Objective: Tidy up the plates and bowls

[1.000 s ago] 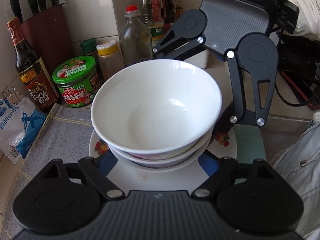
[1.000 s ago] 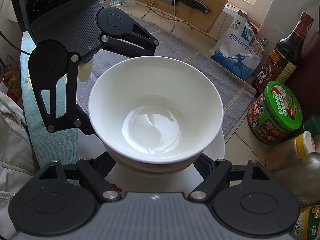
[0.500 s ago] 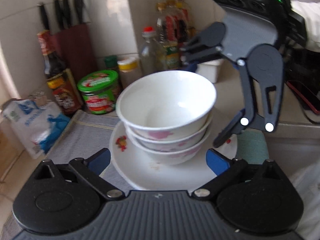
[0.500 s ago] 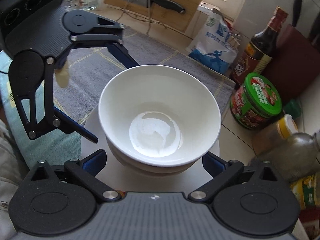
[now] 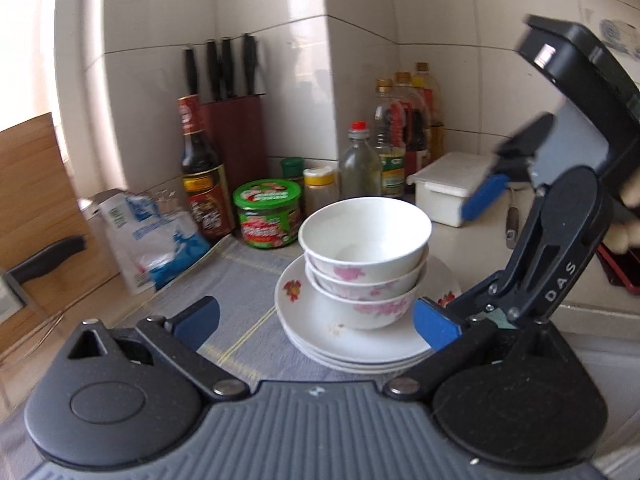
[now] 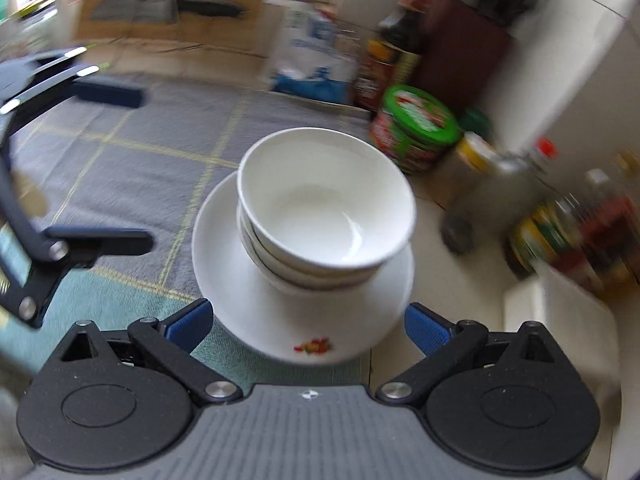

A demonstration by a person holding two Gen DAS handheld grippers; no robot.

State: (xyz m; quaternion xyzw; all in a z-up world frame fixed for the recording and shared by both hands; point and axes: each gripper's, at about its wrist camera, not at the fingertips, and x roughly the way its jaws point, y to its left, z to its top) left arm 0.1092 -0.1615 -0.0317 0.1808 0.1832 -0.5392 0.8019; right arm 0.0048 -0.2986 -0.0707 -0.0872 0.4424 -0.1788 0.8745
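Three white bowls with pink flowers [image 5: 364, 264] are nested on a stack of white plates [image 5: 320, 344] on the grey cloth. They also show in the right wrist view, bowls [image 6: 326, 208] on plates [image 6: 224, 264]. My left gripper [image 5: 316, 322] is open and empty, drawn back in front of the stack. My right gripper [image 6: 308, 326] is open and empty, also short of the plates. Each gripper shows in the other's view: the right one [image 5: 452, 264] and the left one [image 6: 132, 168].
A green-lidded jar [image 5: 267, 214], sauce bottles [image 5: 200, 176], a knife block [image 5: 234, 136], oil bottles [image 5: 400, 140] and a white box [image 5: 448, 184] line the wall behind the stack. A blue-white bag [image 5: 152, 240] and a cutting board with a knife [image 5: 32, 216] stand at the left.
Both grippers have opened and pulled back and up from the stack of bowls. The bowls and plates stay on the cloth.
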